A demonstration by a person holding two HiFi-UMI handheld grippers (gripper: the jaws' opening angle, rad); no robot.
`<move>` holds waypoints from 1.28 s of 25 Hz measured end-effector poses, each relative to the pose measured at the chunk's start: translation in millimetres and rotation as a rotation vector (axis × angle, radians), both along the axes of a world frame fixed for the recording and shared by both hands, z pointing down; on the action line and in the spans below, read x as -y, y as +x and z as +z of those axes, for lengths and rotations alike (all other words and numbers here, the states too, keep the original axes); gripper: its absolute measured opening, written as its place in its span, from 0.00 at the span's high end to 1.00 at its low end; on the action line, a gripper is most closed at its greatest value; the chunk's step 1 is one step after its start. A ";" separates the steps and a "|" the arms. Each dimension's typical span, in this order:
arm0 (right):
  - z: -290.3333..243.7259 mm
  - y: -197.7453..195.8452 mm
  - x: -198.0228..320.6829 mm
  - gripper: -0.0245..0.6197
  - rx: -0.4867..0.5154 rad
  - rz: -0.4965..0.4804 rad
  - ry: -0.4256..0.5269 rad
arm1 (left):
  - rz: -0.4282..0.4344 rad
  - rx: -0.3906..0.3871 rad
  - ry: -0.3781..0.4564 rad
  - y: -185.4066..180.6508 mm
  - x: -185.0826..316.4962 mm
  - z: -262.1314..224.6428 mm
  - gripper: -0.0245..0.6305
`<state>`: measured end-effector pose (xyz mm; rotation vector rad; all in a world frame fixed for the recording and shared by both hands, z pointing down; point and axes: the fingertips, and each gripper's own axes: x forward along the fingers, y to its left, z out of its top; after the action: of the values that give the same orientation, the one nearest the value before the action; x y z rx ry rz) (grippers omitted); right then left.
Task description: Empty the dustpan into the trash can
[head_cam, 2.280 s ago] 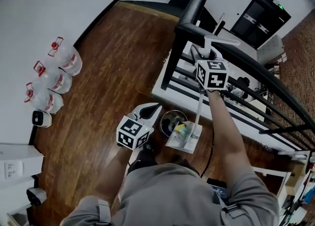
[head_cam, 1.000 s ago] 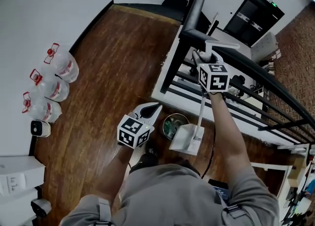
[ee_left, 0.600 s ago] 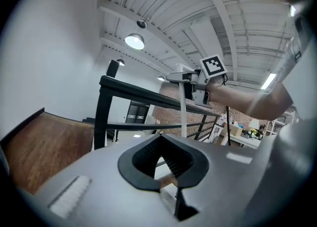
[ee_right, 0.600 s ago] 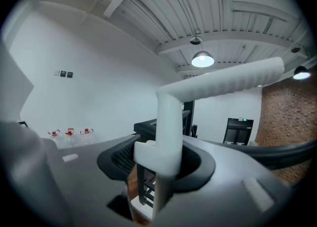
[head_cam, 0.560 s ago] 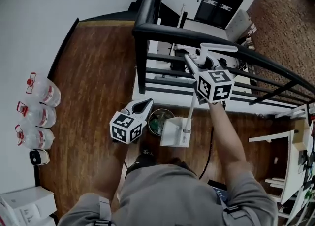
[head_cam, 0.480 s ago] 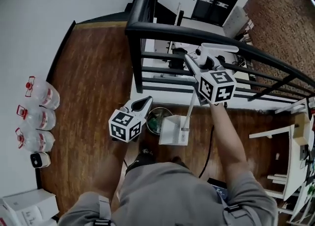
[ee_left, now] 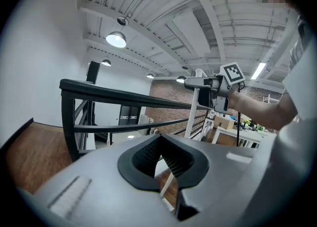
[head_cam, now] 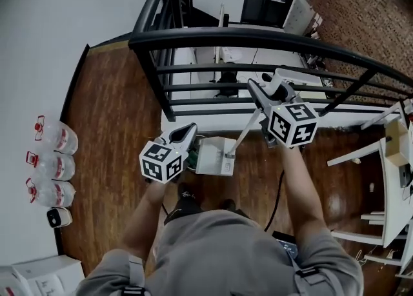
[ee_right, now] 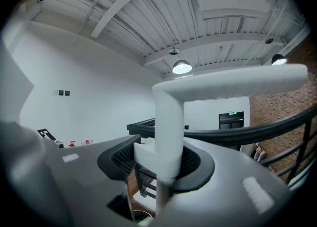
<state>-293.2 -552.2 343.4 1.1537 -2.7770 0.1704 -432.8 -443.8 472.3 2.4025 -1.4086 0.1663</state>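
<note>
My right gripper (head_cam: 261,95) is shut on the white dustpan handle (ee_right: 167,122), just under its T-shaped top bar (ee_right: 233,85). The handle slants down and left to the white dustpan (head_cam: 215,157), which hangs over the wooden floor. Only a dark sliver of the trash can (head_cam: 195,148) shows at the pan's left edge; the rest is hidden. My left gripper (head_cam: 188,129) hovers just left of the pan, shut, with nothing between its jaws (ee_left: 160,142). In the left gripper view the right gripper (ee_left: 216,86) shows up ahead, holding the handle.
A black metal railing (head_cam: 258,35) curves close in front of both grippers. Three water bottles (head_cam: 50,159) stand by the left wall with a small white device (head_cam: 58,217). White tables (head_cam: 387,153) stand at the right. The person's foot (head_cam: 184,193) is below the pan.
The view has swung toward the railing. Both grippers have moved with it, and the dustpan has shifted left over the trash can, close to the left gripper. Its earlier litter is gone.
</note>
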 end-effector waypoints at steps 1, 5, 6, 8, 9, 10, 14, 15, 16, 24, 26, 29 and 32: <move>-1.3 10.8 -3.7 0.68 0.004 0.003 0.005 | -0.002 0.003 0.002 8.3 -1.6 -0.8 0.96; -11.3 50.6 -12.9 0.68 0.026 0.037 0.029 | -0.001 0.005 0.009 37.0 -6.1 -4.6 0.96; -14.5 60.2 -13.7 0.68 0.031 0.048 0.037 | 0.002 0.005 0.012 43.9 -6.3 -5.4 0.96; -20.9 80.1 -13.8 0.68 0.040 0.072 0.055 | 0.010 0.007 0.015 58.7 -5.9 -5.9 0.96; -23.6 90.1 -13.4 0.68 0.043 0.085 0.063 | 0.015 0.009 0.015 66.4 -5.7 -5.6 0.96; -25.5 100.0 -12.9 0.68 0.045 0.099 0.070 | 0.020 0.011 0.013 74.2 -5.8 -5.0 0.96; -17.4 136.4 -7.4 0.68 0.029 0.146 0.070 | 0.042 0.016 0.000 101.7 -5.8 0.0 0.96; -10.7 144.8 -5.2 0.68 0.021 0.158 0.063 | 0.047 0.016 -0.003 106.7 -5.6 1.8 0.96; -2.4 152.5 -3.0 0.68 0.012 0.173 0.056 | 0.051 0.018 -0.007 110.8 -5.6 3.9 0.96; 90.8 190.3 19.8 0.68 -0.056 0.239 0.009 | 0.068 0.037 -0.054 125.6 -5.7 21.4 0.96; 116.2 202.0 20.2 0.68 -0.073 0.255 -0.020 | 0.071 0.039 -0.069 129.4 -5.4 27.7 0.96; 150.3 216.3 18.7 0.68 -0.089 0.283 -0.060 | 0.076 0.050 -0.101 133.9 -6.3 41.4 0.96; 175.4 227.6 15.8 0.68 -0.085 0.304 -0.081 | 0.083 0.062 -0.141 140.1 -9.6 55.9 0.96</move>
<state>-65.6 -568.0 518.9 1.5175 -2.4831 0.2543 -292.7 -434.2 528.1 2.3585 -1.2792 0.3516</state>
